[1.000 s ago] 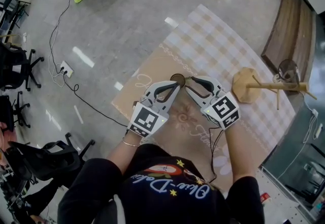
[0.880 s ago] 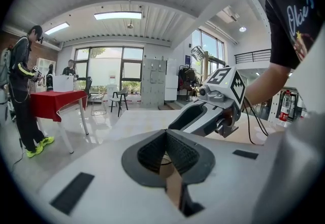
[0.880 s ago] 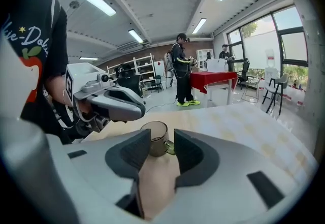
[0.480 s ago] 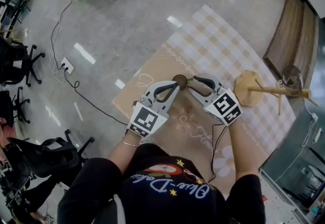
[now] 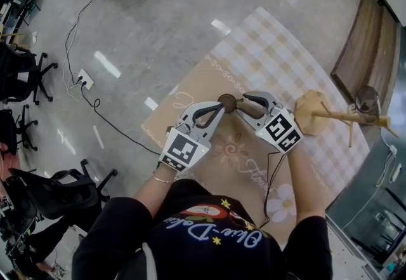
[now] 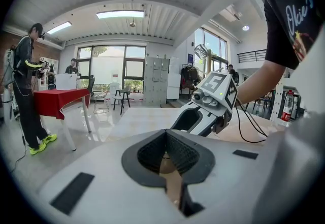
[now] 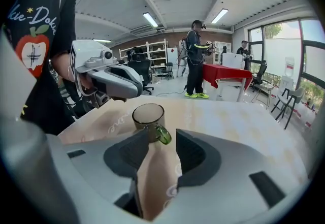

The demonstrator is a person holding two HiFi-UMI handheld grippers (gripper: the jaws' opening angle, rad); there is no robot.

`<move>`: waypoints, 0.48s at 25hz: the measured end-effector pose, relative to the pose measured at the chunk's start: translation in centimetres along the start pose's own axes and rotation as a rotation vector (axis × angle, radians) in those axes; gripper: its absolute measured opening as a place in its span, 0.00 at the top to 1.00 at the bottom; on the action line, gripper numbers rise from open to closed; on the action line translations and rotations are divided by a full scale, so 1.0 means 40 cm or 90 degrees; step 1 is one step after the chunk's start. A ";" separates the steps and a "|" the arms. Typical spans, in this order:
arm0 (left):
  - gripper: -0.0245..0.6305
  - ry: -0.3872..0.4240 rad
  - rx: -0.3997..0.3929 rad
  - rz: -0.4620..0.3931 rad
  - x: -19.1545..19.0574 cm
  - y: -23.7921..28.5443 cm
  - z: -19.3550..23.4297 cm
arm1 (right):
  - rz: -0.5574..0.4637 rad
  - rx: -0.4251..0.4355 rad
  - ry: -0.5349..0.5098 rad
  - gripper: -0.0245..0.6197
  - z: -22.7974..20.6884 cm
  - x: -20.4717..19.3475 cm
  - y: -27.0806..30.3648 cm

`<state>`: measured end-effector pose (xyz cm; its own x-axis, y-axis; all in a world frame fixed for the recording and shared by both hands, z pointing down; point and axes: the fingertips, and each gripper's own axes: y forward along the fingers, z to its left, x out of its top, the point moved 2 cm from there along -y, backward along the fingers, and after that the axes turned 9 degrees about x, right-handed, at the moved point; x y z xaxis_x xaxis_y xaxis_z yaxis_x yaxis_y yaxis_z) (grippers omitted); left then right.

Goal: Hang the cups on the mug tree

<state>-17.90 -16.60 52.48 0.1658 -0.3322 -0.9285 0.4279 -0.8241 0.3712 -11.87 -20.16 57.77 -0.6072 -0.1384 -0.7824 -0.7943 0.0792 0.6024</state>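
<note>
Cup (image 5: pixel 227 103) of brownish clear glass with a green-tinted handle stands upright on the beige patterned tablecloth (image 5: pixel 266 56), about mid-table; both grippers point at it from the person's side.

In its own view the right gripper (image 7: pixel 163 142) has its jaws spread; the cup's handle (image 7: pixel 163 135) sits in the gap at the jaw tips, close to the left pad with clear space to the right pad, so it is not clamped; the cup's body (image 7: pixel 148 115) is just past the tips.

In its own view the left gripper (image 6: pixel 165 136) has its jaws pressed together at the tips with nothing between them, only cloth showing through the gap lower down; that view does not show the cup; the head view puts the left gripper (image 5: pixel 219 107) just beside the cup's near-left side, contact unclear; the right gripper (image 5: pixel 241 103) is at the cup's right side.

The pale wooden mug tree (image 5: pixel 311 113) stands on the same cloth to the right, well apart from the cup; a second clear glass cup (image 5: pixel 366 100) is at one of its upper pegs.

A grey glossy floor (image 5: pixel 158 31) lies beyond the table; a white power strip (image 5: pixel 82 86) with cables lies on it at left.
</note>
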 end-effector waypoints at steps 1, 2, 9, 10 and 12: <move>0.95 0.000 0.000 0.000 0.000 0.000 0.001 | 0.002 0.002 0.000 0.69 -0.001 -0.002 0.001; 0.95 0.001 0.002 0.001 -0.001 0.000 0.002 | 0.006 0.004 0.000 0.69 -0.003 -0.005 0.002; 0.95 -0.002 0.014 0.008 -0.011 -0.007 0.011 | 0.032 0.028 -0.021 0.71 0.003 -0.013 0.016; 0.95 -0.003 0.015 0.009 -0.012 -0.009 0.013 | 0.034 0.031 -0.025 0.72 0.005 -0.012 0.017; 0.95 -0.004 0.018 0.011 -0.014 -0.011 0.016 | 0.039 0.034 -0.033 0.73 0.006 -0.011 0.018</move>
<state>-18.75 -16.35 52.83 0.1671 -0.3498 -0.9218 0.3996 -0.8307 0.3877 -12.17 -19.81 58.50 -0.6535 -0.0804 -0.7526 -0.7550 0.1393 0.6407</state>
